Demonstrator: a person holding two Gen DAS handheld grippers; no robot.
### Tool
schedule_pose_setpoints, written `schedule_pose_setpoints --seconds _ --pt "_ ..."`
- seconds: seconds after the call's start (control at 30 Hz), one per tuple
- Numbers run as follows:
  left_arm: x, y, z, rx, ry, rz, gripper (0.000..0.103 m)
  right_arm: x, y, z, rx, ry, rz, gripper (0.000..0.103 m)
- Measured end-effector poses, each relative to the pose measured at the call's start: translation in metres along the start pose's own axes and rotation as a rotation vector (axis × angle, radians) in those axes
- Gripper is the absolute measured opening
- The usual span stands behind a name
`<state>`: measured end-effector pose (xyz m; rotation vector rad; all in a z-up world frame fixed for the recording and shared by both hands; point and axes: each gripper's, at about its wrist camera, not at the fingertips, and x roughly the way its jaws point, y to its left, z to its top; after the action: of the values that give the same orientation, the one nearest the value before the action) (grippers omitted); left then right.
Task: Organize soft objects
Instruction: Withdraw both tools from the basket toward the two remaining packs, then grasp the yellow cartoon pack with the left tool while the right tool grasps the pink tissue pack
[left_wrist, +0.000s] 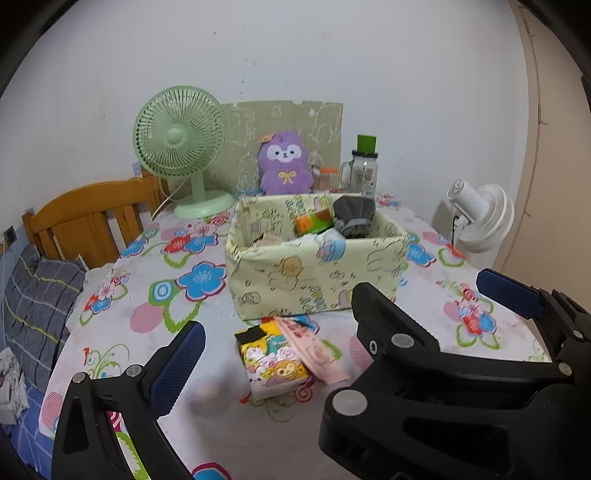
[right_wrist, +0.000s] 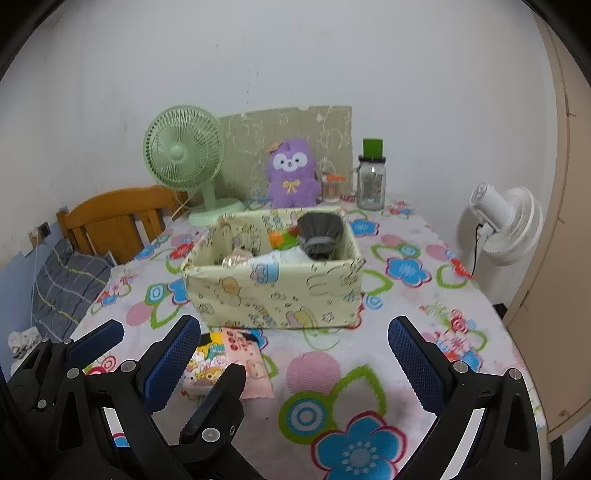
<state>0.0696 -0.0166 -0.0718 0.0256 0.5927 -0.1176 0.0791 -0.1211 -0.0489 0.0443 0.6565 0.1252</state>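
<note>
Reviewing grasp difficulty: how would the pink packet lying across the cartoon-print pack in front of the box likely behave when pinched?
The pink packet looks flat and thin, so probably light and floppy. It rests tilted on the cartoon-print pack, so a push would likely slide it off. Its surface may be slick wrapping; I cannot tell for sure.

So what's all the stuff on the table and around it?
Box: 1, pale yellow print, table middle; holds a grey cloth and other bits.
Packs: 2, yellow and pink, in front of box.
Plush: 1, purple, behind box.
Green fan: 1, back left.
Jar: 1, clear, green lid, back right.
White fan: 1, right of table.
Chair: 1, wooden, left.
Tablecloth: 1, flowery.
Left gripper: black, blue pads, open.
Right gripper: same, open.
</note>
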Motion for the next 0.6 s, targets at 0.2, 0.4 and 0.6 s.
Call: schedule_pose_setpoints --seconds 0.2,0.4,0.6 --pt "0.016 0.009 -0.011 0.005 0.034 0.004 0.101 0.02 0.009 -0.011 0.001 0.033 0.013 0.103" --pt "0.036 0.016 -0.019 -0.007 0.096 0.01 0.101 0.045 0.013 -0.019 0.005 0.094 0.023 0.103" --pt "0.05 0.023 -0.027 -0.012 0.147 0.026 0.101 0.066 0.018 -0.027 -0.011 0.147 0.048 0.101"
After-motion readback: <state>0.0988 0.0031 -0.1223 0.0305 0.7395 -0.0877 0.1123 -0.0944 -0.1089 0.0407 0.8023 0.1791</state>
